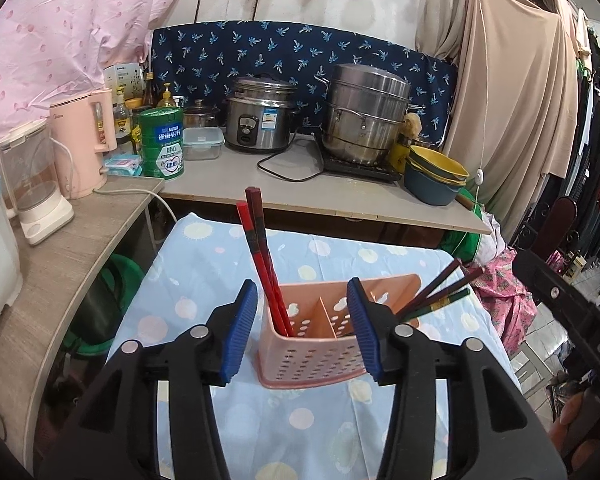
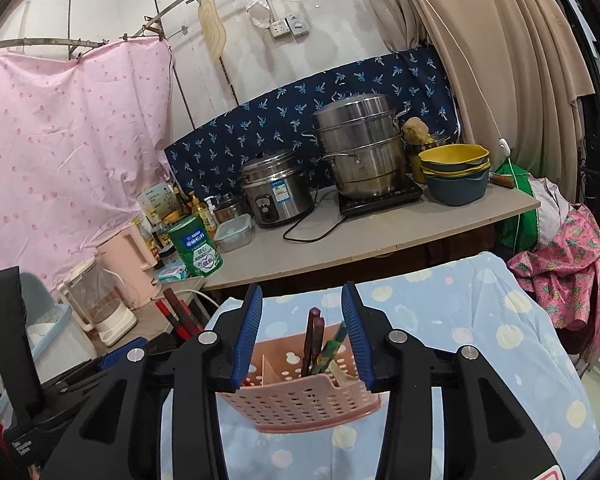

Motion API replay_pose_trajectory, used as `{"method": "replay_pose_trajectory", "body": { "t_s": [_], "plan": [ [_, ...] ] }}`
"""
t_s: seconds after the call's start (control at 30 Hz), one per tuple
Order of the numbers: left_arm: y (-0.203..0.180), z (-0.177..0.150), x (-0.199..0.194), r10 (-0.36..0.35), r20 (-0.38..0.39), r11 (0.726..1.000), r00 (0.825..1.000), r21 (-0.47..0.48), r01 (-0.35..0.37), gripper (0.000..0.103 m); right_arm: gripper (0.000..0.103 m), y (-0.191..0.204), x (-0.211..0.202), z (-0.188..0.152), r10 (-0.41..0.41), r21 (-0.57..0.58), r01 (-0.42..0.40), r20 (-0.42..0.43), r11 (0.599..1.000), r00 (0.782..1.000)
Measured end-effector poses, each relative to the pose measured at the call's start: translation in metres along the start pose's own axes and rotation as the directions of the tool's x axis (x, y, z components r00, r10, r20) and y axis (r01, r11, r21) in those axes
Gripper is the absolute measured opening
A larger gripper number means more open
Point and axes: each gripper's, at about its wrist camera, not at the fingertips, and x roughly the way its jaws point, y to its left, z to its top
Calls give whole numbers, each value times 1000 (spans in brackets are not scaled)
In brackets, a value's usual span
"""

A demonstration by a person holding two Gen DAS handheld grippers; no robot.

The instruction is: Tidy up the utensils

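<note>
A pink perforated utensil holder (image 1: 312, 354) with two compartments stands on a table under a light blue dotted cloth (image 1: 300, 432). Red chopsticks (image 1: 260, 256) lean in its left compartment. Dark brown and green chopsticks (image 1: 436, 296) lean in its right compartment. My left gripper (image 1: 302, 334) is open and empty, just in front of the holder. In the right wrist view the holder (image 2: 296, 400) sits between my open right gripper's (image 2: 302, 336) blue pads, with the dark chopsticks (image 2: 314, 344) standing there. The red chopsticks (image 2: 178, 314) show to the left, above the left gripper.
Behind the table is a counter (image 1: 320, 196) with a rice cooker (image 1: 260, 116), a steel steamer pot (image 1: 364, 114), stacked bowls (image 1: 434, 176), a green tin (image 1: 162, 142) and a plastic box. A side shelf at left holds a pink kettle (image 1: 86, 142) and a jug. Clothes hang at right.
</note>
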Motion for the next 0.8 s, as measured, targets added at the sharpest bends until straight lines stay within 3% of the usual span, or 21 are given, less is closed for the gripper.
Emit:
{"method": "replay_pose_trajectory", "body": {
  "t_s": [0.23,0.3,0.43,0.8],
  "plan": [
    [-6,-20,-7,13,-22,1000,1000,19,-13,57,51,2,-13,-33,-8,-36,5,-76,999,997],
    [-6,-26,-9,20,-25,1000,999,18,-19,66,54,3,-16,-43,-12,-46,8,-99,999,995],
    [-6,-38,-13,31,-40,999,999,18,-31,70,58,4,-21,-56,-11,-49,4,-144,999,990],
    [-5,-63,-25,93,-59,995,994,41,-90,92,71,-1,-36,-85,-76,-93,58,-203,994,976]
  ]
}}
